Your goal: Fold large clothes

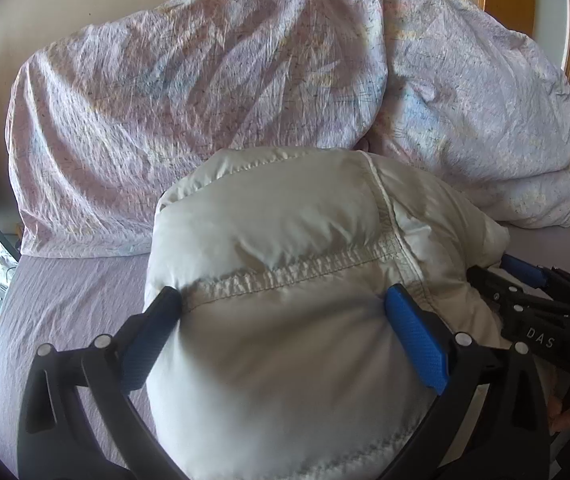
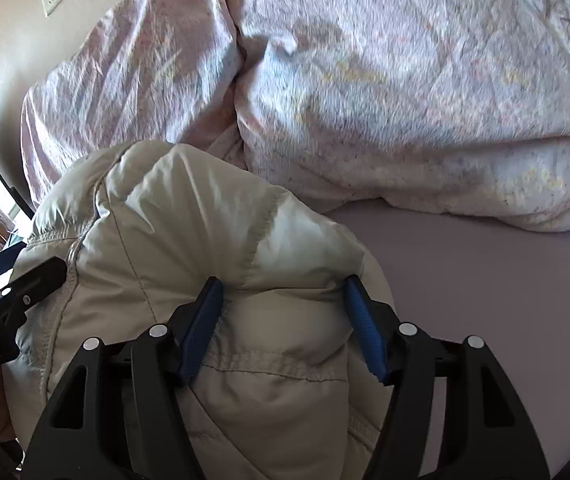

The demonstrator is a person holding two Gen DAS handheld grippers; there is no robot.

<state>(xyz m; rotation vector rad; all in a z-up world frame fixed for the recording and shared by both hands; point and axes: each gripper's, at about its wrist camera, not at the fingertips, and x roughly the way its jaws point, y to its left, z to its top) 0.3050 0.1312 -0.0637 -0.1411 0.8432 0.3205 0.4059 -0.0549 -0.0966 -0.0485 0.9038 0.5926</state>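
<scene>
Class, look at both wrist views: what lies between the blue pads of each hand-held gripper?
Puffy white jacket fills both gaps: the left hand-held gripper in the left wrist view, the right hand-held gripper in the right wrist view.

Home bedroom — bed sheet [image 2: 485, 280], crumpled duvet [image 1: 205, 92]

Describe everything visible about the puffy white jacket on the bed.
The puffy white jacket is a padded, quilted garment of smooth, slightly shiny fabric with stitched seams and a gathered elastic band. It sits bunched into a rounded bundle on the lilac bedsheet, just in front of the patterned duvet. The left hand-held gripper straddles it, blue pads against the padding on both sides. The right hand-held gripper pinches a bulge at its other end.
</scene>
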